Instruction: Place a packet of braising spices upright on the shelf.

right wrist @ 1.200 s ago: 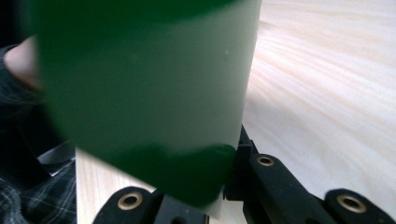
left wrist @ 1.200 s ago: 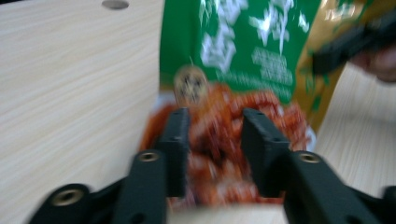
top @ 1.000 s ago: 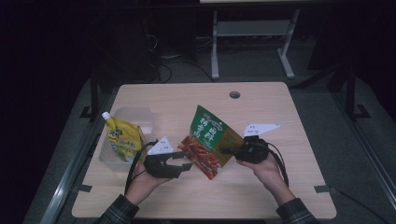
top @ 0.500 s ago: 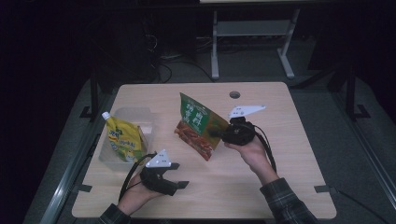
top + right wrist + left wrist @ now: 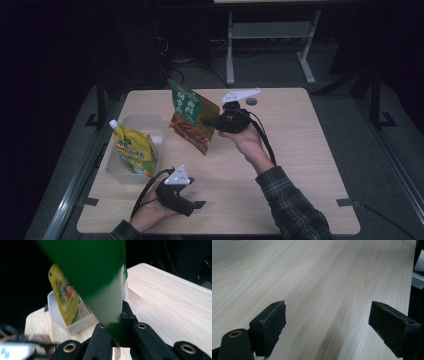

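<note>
I have the flat green foil snack bag with red food printed on its lower half (image 5: 192, 116) up in the air, clear of the tabletop (image 5: 300, 150), hanging just beside and above the clear plastic bin (image 5: 131, 161). My right hand-held gripper (image 5: 206, 121) is clamped on the bag's edge; in the right gripper view the jaws are pinched onto a thin strip of the green foil (image 5: 105, 290), with most of the bag standing up and tilting away from them. The bin sits at the near-left part of the tabletop, and a yellow spouted pouch with a white cap (image 5: 131, 151) stands upright in it, leaning against the side nearest me.

My left hand-held gripper (image 5: 192, 205) rests low on the tabletop on my side of the bin, jaws spread wide with nothing between them; its own view shows bare pale wood between the two pads.

My worry is the grip. I hold the bag by one edge only, so I judge it could swing or slip out if I move fast. Lowered toward the bin, its bottom corner could catch the bin's rim or push the yellow pouch over, since the pouch already takes up much of the room inside.
</note>
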Motion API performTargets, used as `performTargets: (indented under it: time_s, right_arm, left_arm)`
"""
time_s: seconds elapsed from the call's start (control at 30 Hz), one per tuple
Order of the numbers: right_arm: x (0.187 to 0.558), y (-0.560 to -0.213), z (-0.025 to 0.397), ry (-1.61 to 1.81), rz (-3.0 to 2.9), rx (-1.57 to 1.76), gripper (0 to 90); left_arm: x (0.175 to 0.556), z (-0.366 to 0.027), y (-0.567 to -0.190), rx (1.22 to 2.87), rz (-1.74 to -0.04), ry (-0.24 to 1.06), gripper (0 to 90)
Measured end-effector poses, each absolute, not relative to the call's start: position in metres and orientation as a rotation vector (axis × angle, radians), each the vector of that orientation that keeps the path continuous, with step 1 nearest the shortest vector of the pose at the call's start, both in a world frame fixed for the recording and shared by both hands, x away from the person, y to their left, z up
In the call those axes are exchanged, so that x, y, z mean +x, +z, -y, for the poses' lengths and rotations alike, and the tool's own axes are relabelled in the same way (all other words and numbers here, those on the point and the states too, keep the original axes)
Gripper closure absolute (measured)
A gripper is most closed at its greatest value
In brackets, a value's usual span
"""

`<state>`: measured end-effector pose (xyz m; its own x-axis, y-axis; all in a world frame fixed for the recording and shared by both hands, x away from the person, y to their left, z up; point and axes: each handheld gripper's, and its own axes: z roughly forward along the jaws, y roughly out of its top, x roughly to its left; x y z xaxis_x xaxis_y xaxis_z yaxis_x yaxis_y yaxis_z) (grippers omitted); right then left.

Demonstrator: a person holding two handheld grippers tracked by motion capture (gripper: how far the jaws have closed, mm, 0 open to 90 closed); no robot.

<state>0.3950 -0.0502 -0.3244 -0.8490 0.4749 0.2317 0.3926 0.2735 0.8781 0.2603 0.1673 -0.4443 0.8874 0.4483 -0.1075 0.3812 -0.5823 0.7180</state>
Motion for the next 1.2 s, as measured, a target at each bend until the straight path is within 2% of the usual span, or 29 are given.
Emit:
performTargets:
  time_s: [0.4, 0.77, 1.2]
  right_arm:
    - [0.429, -0.305, -0.021, 1.657, -2.459, 0.769, 89.5]
    - [0.444, -0.315, -0.074, 1.635, -2.487, 0.782, 89.5]
    - [0.453, -0.328, -0.104, 1.639, -2.479, 0.813, 89.4]
  left_arm:
    - [0.262, -0.166, -0.446, 2.269, -0.562, 0.097, 13.9]
    - [0.263, -0.165, -0.447, 2.295, -0.546, 0.089, 14.0]
    - [0.262, -0.162, -0.449, 2.304, -0.529, 0.081, 14.0]
